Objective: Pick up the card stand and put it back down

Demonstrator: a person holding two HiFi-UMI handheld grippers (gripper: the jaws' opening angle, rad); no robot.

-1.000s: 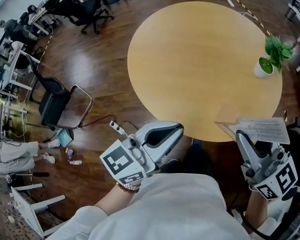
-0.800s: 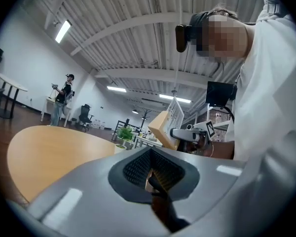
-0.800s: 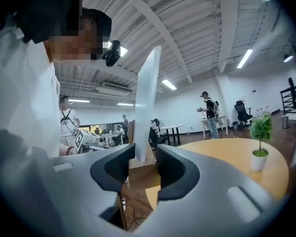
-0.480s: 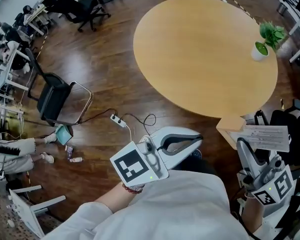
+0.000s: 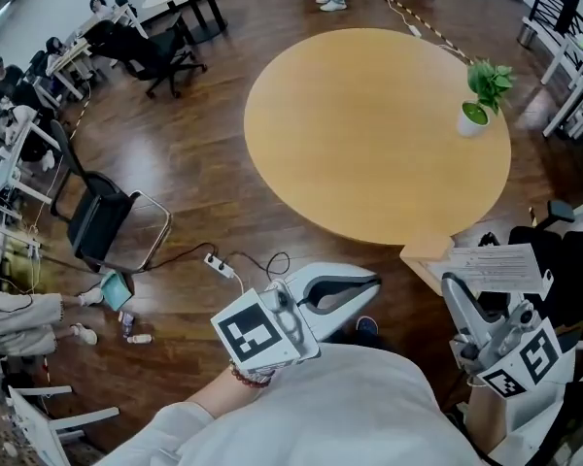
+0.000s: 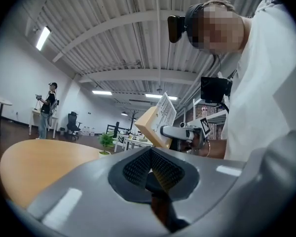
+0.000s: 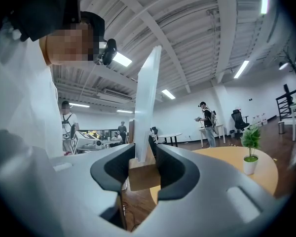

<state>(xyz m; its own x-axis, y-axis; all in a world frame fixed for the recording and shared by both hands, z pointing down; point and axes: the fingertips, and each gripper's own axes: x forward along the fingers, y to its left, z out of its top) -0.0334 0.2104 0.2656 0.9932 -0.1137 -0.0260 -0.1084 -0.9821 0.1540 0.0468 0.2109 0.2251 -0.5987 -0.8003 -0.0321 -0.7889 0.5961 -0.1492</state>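
- Head view: the right gripper [image 5: 454,289] holds the card stand [image 5: 494,265] in the air, just off the near edge of the round table [image 5: 369,134]. The left gripper [image 5: 371,285] hangs near that same edge.
- Left gripper view: its jaws are pressed together on nothing.
- Right gripper view: its jaws are partly closed, clamping the stand's wooden base [image 7: 143,174], with the card upright. The pick-up looks done; setting the stand back on the table remains.

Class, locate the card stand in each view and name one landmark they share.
Head view: card stand, lower right, in the right hand-held gripper.
Left gripper view: card stand, centre, above the jaws.
Right gripper view: card stand, centre, between the jaws.
Shared landmark: potted plant.
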